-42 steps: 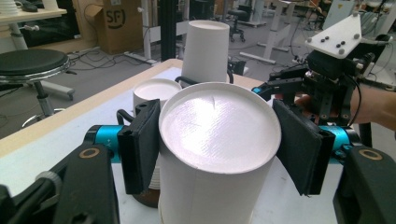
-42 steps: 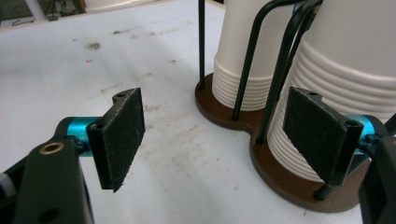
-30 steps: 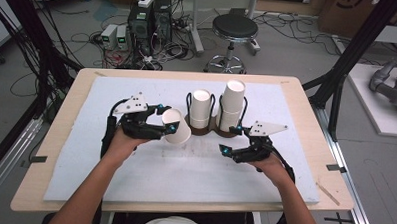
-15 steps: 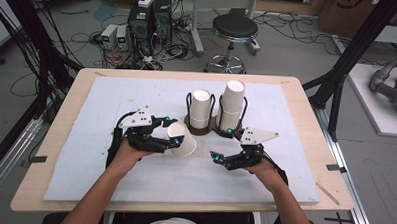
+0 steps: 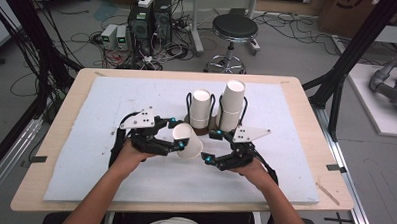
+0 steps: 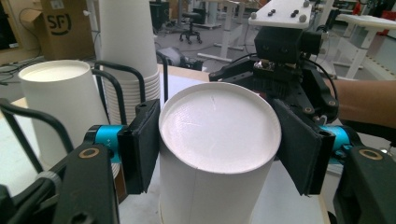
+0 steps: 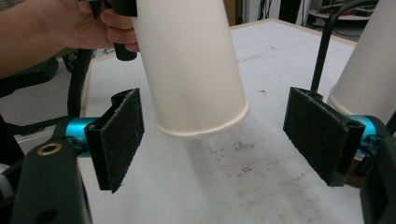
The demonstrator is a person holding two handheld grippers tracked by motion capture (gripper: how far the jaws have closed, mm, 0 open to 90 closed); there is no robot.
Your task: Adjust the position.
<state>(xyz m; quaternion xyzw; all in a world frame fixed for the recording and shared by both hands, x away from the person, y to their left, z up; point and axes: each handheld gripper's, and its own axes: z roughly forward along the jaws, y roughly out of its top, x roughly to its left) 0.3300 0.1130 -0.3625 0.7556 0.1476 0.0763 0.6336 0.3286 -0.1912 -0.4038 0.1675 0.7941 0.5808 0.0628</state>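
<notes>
My left gripper [image 5: 178, 133] is shut on a white paper cup [image 5: 188, 141], held tilted above the white mat. In the left gripper view both black pads [image 6: 142, 142] press the cup's [image 6: 215, 140] sides, and its closed bottom faces the camera. My right gripper [image 5: 210, 146] is open just right of the cup. In the right gripper view the cup's [image 7: 191, 70] rim end hangs between the wide-apart pads [image 7: 116, 137] without touching either. My right gripper [image 6: 285, 51] faces my left gripper from just behind the cup.
A black wire rack [image 5: 213, 123] behind the grippers holds a single white cup [image 5: 201, 107] and a taller stack of cups [image 5: 231, 105]. The white mat [image 5: 100, 153] covers a wooden table [image 5: 50, 137]. A stool [image 5: 234, 30] and cables lie on the floor beyond.
My right gripper has moved left, bringing its open jaws around the cup's rim end. The left gripper with the cup has shifted slightly right and toward me.
</notes>
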